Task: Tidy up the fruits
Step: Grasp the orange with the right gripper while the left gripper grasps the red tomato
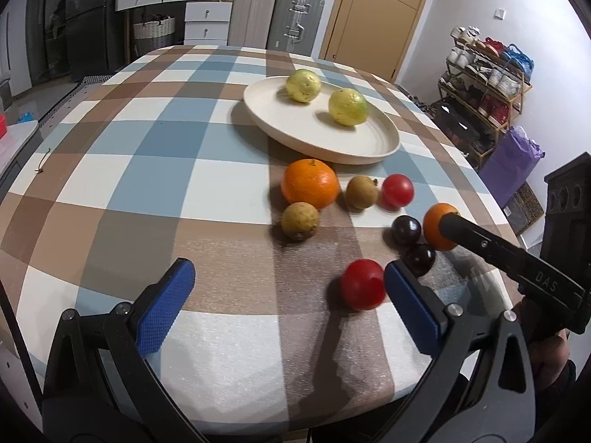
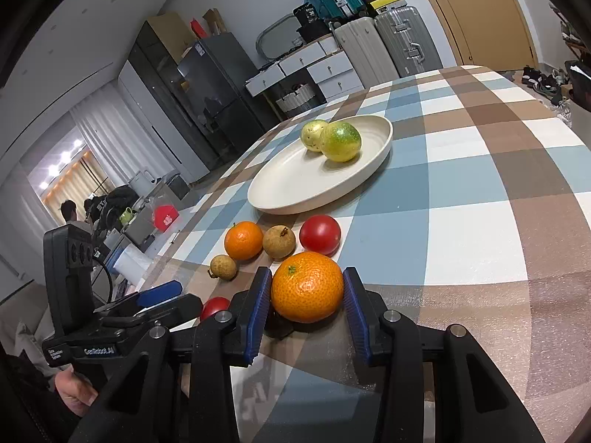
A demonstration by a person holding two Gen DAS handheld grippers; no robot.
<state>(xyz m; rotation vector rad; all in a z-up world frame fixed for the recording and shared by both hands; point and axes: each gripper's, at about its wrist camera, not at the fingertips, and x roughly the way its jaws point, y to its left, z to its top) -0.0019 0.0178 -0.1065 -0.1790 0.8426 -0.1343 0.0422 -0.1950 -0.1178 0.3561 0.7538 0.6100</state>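
Note:
A cream plate [image 1: 295, 125] [image 2: 295, 184] on the checked table holds two yellow-green fruits [image 1: 347, 107] [image 2: 340, 142]. In front of it lie an orange [image 1: 309, 183] [image 2: 243, 240], two brown longans [image 1: 362, 192] [image 1: 299, 220], two red tomatoes [image 1: 397, 191] [image 1: 363, 284] and two dark plums [image 1: 406, 230]. My right gripper [image 2: 306, 288] is shut on a second orange [image 2: 307, 287] [image 1: 436, 230] at table level. My left gripper [image 1: 290, 288] is open and empty; its right finger is beside the near tomato.
The checked tablecloth [image 1: 147, 184] covers the table. Suitcases [image 1: 273, 18], drawers and a wooden door [image 1: 373, 14] stand behind. A shoe rack [image 1: 484, 85] and a purple bag [image 1: 513, 162] are off the right edge.

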